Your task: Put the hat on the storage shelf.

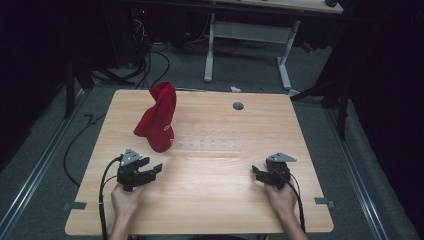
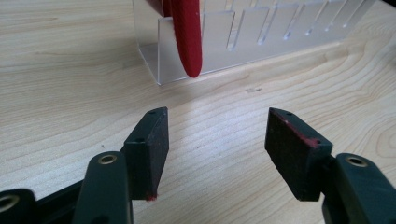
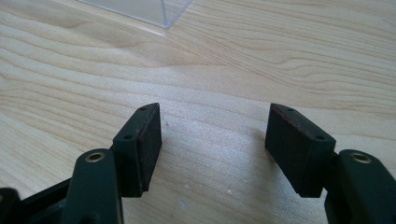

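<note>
Both were empty: the left hand-held gripper sat wide open, pointed at the red cap, and the right hand-held gripper gaped too, low over the desk. The cap was already propped in the end slot of the clear rack, so I'd guess placement was done, with just backing away left.

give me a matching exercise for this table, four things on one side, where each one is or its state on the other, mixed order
Things:
1. red cap
2. clear slotted rack
3. left gripper
4. grey round plug

Places or states:
A. set in the tabletop near the far edge
B. jaws open, near the rack's left end
C. propped upright at the rack's left end
D. lies flat mid-table

Pairs: 1-C, 2-D, 3-B, 4-A
</note>
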`<state>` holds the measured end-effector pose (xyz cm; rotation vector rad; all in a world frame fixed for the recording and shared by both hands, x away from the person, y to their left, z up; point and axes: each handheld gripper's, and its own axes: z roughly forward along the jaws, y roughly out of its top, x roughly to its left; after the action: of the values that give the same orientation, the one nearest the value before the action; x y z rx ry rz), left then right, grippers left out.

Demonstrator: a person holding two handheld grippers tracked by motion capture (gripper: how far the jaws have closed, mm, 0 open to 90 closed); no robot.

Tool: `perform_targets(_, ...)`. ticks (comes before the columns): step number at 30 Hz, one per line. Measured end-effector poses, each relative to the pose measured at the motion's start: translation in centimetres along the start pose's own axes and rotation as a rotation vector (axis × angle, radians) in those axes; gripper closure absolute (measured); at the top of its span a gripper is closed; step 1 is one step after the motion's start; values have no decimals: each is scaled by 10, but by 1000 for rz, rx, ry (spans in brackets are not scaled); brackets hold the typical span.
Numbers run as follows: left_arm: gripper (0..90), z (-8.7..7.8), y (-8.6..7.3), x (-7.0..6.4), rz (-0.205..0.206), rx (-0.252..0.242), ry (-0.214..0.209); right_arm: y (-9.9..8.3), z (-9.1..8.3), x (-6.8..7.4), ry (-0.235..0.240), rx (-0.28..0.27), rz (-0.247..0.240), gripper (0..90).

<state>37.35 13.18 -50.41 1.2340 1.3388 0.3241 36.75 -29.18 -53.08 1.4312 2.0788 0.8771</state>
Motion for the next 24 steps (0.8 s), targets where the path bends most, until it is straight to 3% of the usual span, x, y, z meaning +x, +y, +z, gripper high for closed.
perform_targets(6, 395, 5, -6, 0, 30, 12, 13, 0, 0, 0, 0, 0, 0, 365)
perform_targets(12, 396, 8, -14, 9, 20, 22, 34, 0, 0, 0, 0, 0, 0, 365)
perform_targets(19, 394, 13, -20, 16, 32, 22, 73, 0, 0, 0, 0, 0, -1, 364)
perform_targets(24, 388, 19, -27, 21, 71, 31, 123, 0, 0, 0, 0, 0, 0, 364)
